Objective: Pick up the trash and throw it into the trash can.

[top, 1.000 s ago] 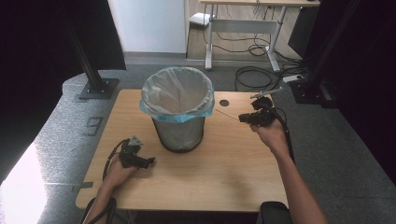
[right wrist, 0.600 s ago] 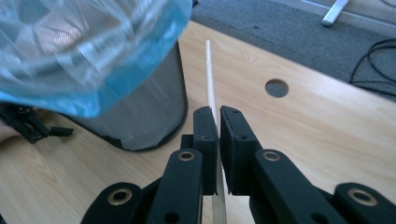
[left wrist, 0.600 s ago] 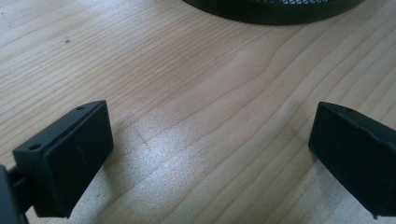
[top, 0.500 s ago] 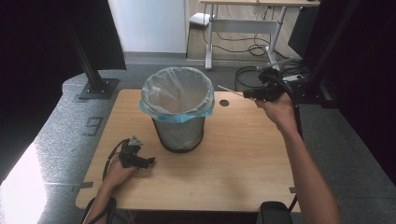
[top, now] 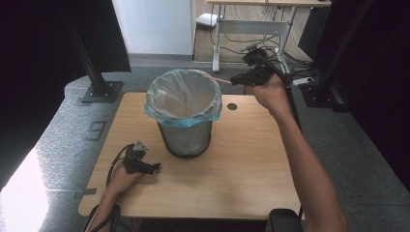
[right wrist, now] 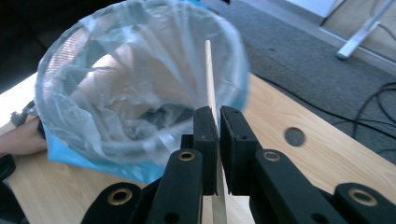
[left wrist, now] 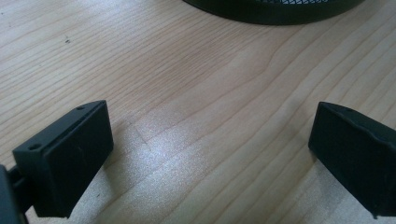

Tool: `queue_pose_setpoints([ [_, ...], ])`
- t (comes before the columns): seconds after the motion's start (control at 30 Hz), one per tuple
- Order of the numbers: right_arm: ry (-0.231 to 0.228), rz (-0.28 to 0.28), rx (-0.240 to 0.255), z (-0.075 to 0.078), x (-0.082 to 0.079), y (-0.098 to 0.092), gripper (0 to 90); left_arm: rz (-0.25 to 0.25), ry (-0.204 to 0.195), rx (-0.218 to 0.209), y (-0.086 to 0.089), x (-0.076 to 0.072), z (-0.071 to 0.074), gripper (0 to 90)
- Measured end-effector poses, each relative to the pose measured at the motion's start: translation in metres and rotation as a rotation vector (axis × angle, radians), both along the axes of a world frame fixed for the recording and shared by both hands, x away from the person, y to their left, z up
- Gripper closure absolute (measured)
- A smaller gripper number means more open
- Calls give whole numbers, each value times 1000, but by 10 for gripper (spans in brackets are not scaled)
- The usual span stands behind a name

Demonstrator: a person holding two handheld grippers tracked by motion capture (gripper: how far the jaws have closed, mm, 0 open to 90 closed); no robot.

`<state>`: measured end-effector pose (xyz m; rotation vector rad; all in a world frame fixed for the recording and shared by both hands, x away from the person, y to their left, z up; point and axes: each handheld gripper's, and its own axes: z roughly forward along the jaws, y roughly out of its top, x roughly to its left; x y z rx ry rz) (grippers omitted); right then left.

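- The wooden table [top: 241, 179] carries everything; near its far edge it has a small round hole [top: 232, 106], just beside the bin on the right.
- The wire-mesh waste bin [top: 186, 137] stands upright on the far middle of the table. A thin plastic liner [top: 167, 99] sits inside it, and the blue hem of the liner is folded over the rim. In the right gripper view some crumpled dark things lie at the bottom of the bin; I cannot tell what they are.
- The right gripper [top: 233, 80] is raised above table level, just beyond the far right side of the bin's rim. Its jaws are pressed together on a thin wooden stick [right wrist: 210, 79].
- The left gripper [top: 155, 167] rests low on the table, in front of the bin and to its left, apart from it. Its jaws stand wide apart with only bare wood between them.
- The wooden stick points from the right gripper toward the bin, and its free tip is over the bin's far right rim, above the liner.
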<state>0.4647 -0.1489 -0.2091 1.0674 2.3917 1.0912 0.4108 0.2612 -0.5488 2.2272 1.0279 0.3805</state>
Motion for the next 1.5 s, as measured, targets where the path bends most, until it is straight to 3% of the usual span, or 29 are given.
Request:
queue_pose_setpoints([
  [0.5,76,128,-87,-57,37,97,839,-2,0,-1,0,0,0,0],
  [0.53,71,134,-92,-60,38,100,807,-2,0,-1,0,0,0,0],
  [0.57,59,137,-92,-61,38,102,719,-2,0,0,0,0,0,0],
  [0.6,59,137,-92,-61,38,102,719,-2,0,0,0,0,0,0],
  [0.63,35,136,-101,-63,39,104,519,-2,1,0,0,0,0,0],
  [0.8,4,134,-114,-63,37,97,347,-2,0,0,0,0,0,0],
  [0.83,-12,118,-102,-61,35,90,264,-2,0,0,0,0,0,0],
  [0.93,-30,91,-75,-58,33,79,154,-3,0,0,0,0,0,0],
  [1.13,-36,64,-65,-59,27,60,100,-2,0,0,0,0,0,0],
  [1.17,-47,46,-57,-60,25,52,36,-2,0,0,0,0,0,0],
  [1.23,-55,35,-54,-61,24,44,3,-3,0,0,0,0,0,0],
  [1.5,-68,14,-37,-71,15,14,0,-2,0,0,0,0,0,0],
])
